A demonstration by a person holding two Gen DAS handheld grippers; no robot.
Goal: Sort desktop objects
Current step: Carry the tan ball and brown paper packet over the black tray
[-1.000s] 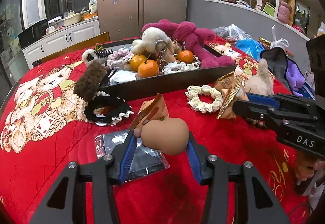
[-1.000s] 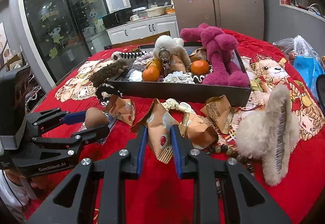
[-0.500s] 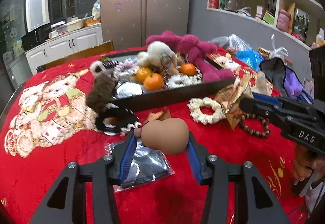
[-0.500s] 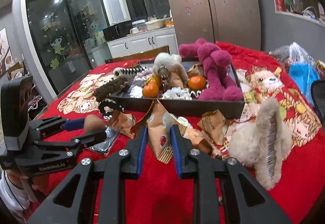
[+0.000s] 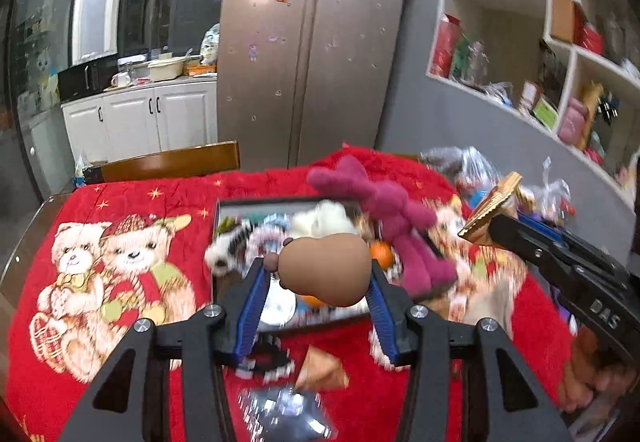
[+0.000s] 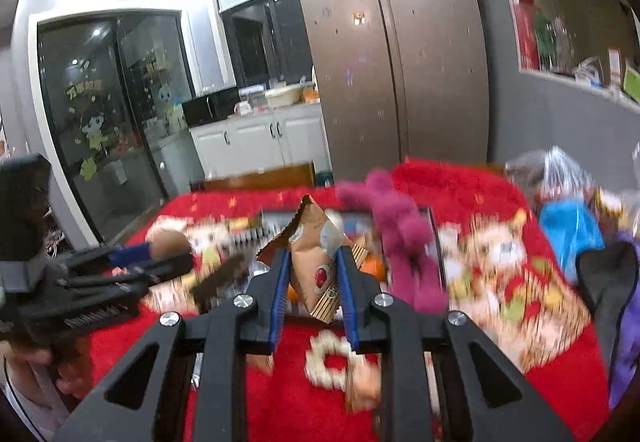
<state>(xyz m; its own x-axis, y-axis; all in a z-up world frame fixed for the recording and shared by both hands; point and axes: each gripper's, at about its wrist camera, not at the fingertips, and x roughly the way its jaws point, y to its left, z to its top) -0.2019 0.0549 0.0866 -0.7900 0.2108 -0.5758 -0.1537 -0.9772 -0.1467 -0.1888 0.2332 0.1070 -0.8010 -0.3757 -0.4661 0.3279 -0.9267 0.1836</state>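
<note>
My left gripper (image 5: 318, 274) is shut on a brown pear-shaped squishy toy (image 5: 326, 270) and holds it in the air above the dark tray (image 5: 320, 322). My right gripper (image 6: 312, 270) is shut on a brown triangular snack packet (image 6: 314, 254), also lifted over the tray (image 6: 276, 215). In the left wrist view the right gripper (image 5: 490, 226) comes in from the right with the packet's gold edge (image 5: 490, 207) showing. The right wrist view shows the left gripper (image 6: 176, 254) at the left with the brown toy (image 6: 166, 242).
The tray holds a magenta plush (image 5: 400, 226), a white plush (image 5: 324, 219) and oranges (image 5: 380, 254). On the red bear-print cloth (image 5: 120, 282) lie another packet (image 5: 322, 368), a clear bag (image 5: 280, 408) and a white scrunchie (image 6: 326, 362). A wooden chair back (image 5: 172, 161) stands behind the table.
Both grippers have risen well above the table with their objects still held. The tray and table items now sit lower and farther below, blurred by the motion.
</note>
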